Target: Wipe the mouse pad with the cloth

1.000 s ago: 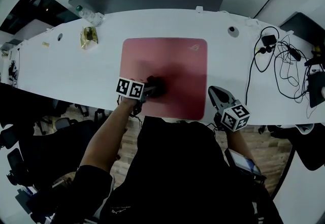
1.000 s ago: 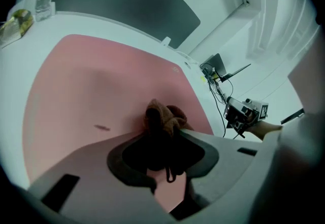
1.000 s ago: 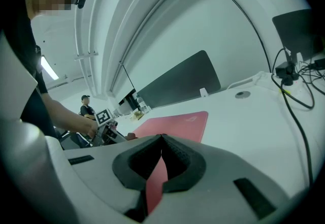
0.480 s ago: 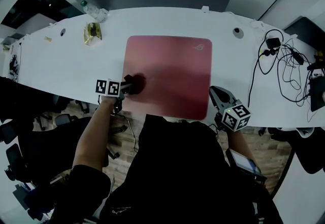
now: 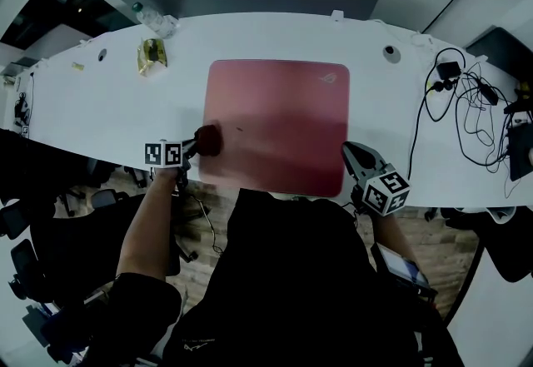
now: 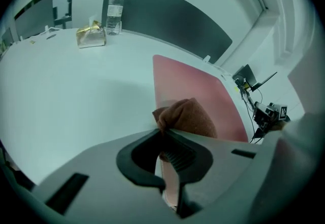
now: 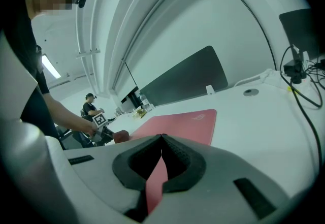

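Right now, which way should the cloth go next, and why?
Probably slide the cloth rightward across the mouse pad. The left gripper, whose jaws have just been closing, pinches the cloth. In the head view the cloth sits at the pad's left edge, so nearly all of the red surface lies to its right.

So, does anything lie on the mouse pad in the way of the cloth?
Nothing visible does. The cloth, in the left claw, is at the left edge of the mouse pad, whose surface looks bare.
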`<state>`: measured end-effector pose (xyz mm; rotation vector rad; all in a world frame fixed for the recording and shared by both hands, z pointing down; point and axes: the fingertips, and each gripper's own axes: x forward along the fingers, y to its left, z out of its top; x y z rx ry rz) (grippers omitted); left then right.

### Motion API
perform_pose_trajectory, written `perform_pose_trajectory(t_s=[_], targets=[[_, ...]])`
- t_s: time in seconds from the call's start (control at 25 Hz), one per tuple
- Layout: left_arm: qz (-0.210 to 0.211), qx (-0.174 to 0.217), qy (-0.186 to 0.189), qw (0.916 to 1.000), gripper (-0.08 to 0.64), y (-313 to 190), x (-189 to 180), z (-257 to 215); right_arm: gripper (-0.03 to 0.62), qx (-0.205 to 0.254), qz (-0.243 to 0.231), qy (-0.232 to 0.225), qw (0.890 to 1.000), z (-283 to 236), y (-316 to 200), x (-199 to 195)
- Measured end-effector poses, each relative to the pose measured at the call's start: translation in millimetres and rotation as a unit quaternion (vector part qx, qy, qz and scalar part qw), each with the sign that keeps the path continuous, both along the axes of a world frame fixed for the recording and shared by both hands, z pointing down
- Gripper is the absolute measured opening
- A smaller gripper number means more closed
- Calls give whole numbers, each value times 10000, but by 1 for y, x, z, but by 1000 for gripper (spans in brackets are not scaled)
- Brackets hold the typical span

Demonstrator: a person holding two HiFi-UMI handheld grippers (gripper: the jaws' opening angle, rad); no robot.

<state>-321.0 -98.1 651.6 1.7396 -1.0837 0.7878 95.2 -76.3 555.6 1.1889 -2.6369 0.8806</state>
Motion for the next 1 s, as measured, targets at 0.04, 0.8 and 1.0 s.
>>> perform_pose_trajectory(t_s=[0.04,0.8,1.0], targets=[[-33,54,114,9999,28,0,2,-2,25,0,-4,3,10000,0,-1,-1],[411,157,887,9951,314,-5,76,-6,25,-50,-24,1,10000,2,-11,-5],[904,260,675,9933,240,-5,100,-12,25,-90,-1,9,10000,5,-11,-5]])
